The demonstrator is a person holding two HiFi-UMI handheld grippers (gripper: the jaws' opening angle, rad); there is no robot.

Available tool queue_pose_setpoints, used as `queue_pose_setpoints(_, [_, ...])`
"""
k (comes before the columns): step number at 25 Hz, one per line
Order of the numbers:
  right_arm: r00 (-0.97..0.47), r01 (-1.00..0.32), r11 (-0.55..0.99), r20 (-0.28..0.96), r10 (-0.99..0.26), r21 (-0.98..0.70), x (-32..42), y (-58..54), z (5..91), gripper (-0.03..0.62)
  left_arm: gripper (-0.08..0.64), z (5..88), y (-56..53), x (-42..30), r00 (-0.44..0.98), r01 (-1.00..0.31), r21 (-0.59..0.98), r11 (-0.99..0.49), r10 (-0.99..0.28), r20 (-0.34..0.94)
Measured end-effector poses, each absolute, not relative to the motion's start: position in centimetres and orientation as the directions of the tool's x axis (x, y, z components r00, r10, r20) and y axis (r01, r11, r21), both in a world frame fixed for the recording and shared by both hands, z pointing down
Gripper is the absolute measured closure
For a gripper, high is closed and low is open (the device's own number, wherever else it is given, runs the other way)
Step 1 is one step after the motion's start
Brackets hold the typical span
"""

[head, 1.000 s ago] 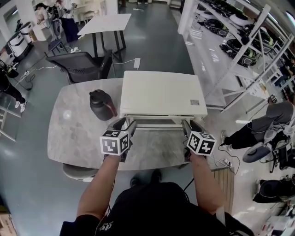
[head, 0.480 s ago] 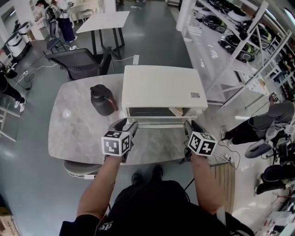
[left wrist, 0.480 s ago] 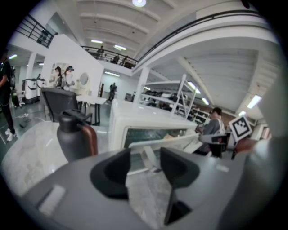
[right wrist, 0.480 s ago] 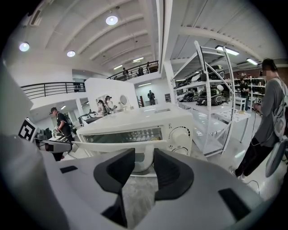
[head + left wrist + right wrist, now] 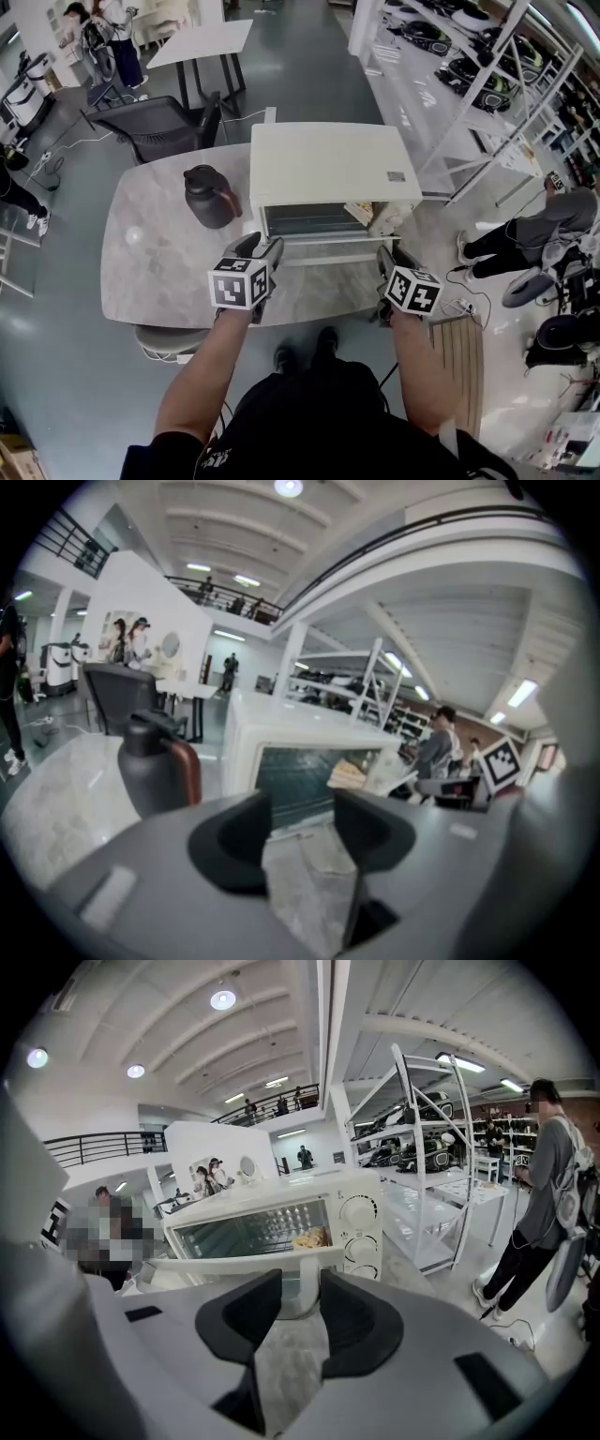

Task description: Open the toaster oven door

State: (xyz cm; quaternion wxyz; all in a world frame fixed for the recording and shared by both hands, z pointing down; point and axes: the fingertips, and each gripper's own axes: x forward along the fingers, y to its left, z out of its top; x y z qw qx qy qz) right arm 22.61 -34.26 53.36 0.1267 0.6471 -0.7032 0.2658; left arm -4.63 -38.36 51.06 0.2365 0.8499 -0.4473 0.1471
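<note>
Dropped lower than a moment ago, the door (image 5: 323, 255) of the toaster oven (image 5: 323, 164) lies nearly level, so opening looks almost done; right gripper (image 5: 300, 1290) pinches its handle (image 5: 234, 1265); left gripper (image 5: 302, 817) gapes, empty.

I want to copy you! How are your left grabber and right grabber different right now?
The left gripper has nothing between its jaws; the right gripper clasps the door handle. The left gripper's jaws stand wider apart than the right gripper's. Both point at the front of the toaster oven.
</note>
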Motion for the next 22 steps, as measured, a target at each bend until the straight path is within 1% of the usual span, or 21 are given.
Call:
queue_pose_setpoints(7, [-0.157,-0.972,0.029,0.554,-0.817,-0.232,22.6,-32.2,55.1,0.472,0.347,52.7,-36.9,-4.2,0.55,-0.832,0.26,-0.491,-0.665,0.506])
queue_pose_setpoints(13, [-0.223,-0.965,0.088,0.594,-0.773,-0.248,22.4,-30.8,56.2,0.465,0.348,53.9,-35.1,-4.4,0.509,-0.858,0.263,-0.44,-0.671,0.538])
queue_pose_setpoints(22, [-0.28,-0.944,0.116,0.563,-0.777,-0.31,24.3,-27.9,55.8,0.468,0.348,55.2,-33.2,-4.7,0.466,-0.884,0.261,-0.387,-0.688,0.557])
